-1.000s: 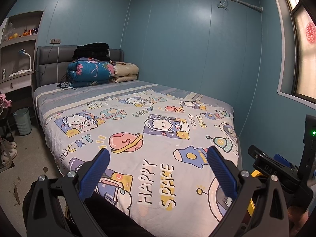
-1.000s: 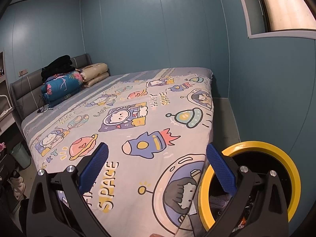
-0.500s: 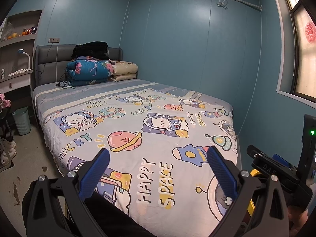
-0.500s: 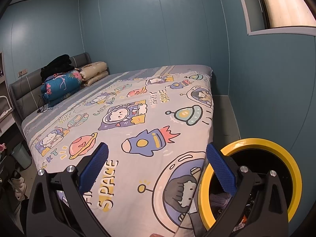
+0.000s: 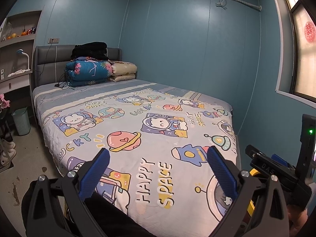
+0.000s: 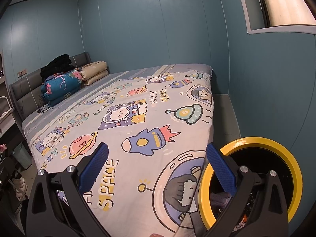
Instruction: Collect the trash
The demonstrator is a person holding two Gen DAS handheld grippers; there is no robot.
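Note:
A black bin with a yellow rim (image 6: 254, 142) stands on the floor at the bed's foot corner, low right in the right wrist view; scraps of rubbish lie inside it. My right gripper (image 6: 158, 165) is open and empty, its right blue finger (image 6: 221, 169) in front of the rim. My left gripper (image 5: 158, 167) is also open and empty, held over the foot of the bed (image 5: 138, 130). In the left wrist view the right gripper's black body (image 5: 276, 171) shows at the right edge, with a sliver of the yellow rim (image 5: 253, 171) behind it. No loose trash shows on the bed.
The bed carries a cartoon space sheet (image 6: 138, 118), with folded quilts (image 5: 88, 72) and pillows (image 5: 123, 72) by the headboard. A pale green waste basket (image 5: 21, 120) and shoes (image 5: 7, 152) sit on the floor at left. Blue walls close in on the right.
Both views have drifted slightly, the bed shifting a little in frame. Both grippers have stayed open and empty.

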